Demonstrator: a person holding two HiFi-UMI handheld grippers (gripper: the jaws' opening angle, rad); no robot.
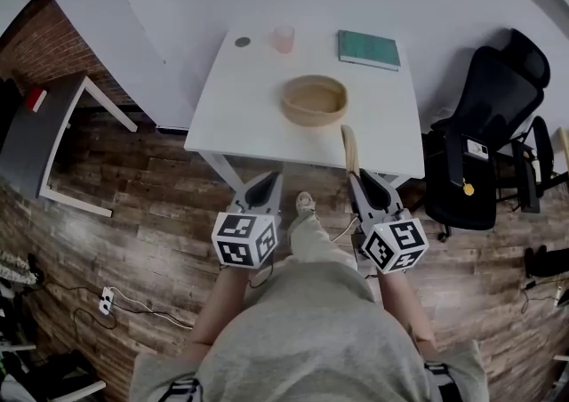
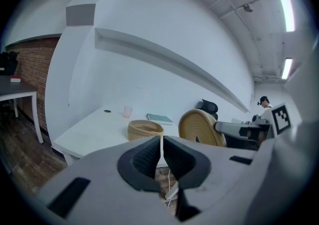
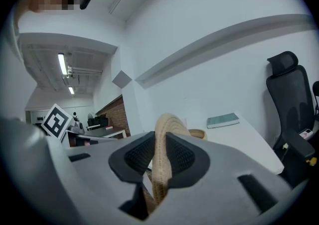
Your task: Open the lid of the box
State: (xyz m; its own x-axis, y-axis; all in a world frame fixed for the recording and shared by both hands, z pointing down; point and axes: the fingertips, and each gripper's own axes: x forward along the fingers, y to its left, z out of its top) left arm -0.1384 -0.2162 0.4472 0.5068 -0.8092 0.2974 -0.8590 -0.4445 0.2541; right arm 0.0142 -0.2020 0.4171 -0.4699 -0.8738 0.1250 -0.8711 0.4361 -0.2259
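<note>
Right gripper (image 3: 160, 143) clamps the woven lid (image 3: 167, 122) by its rim, upright past the surface's (image 1: 240, 98) near edge, seemingly to keep it clear of the open box (image 1: 314, 100) mid-surface, while the left gripper (image 2: 161, 142) hangs beside it, closed and empty.

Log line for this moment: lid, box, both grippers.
lid: off box, clamped edge-on in right gripper | box: open on table | left gripper: shut, empty
</note>
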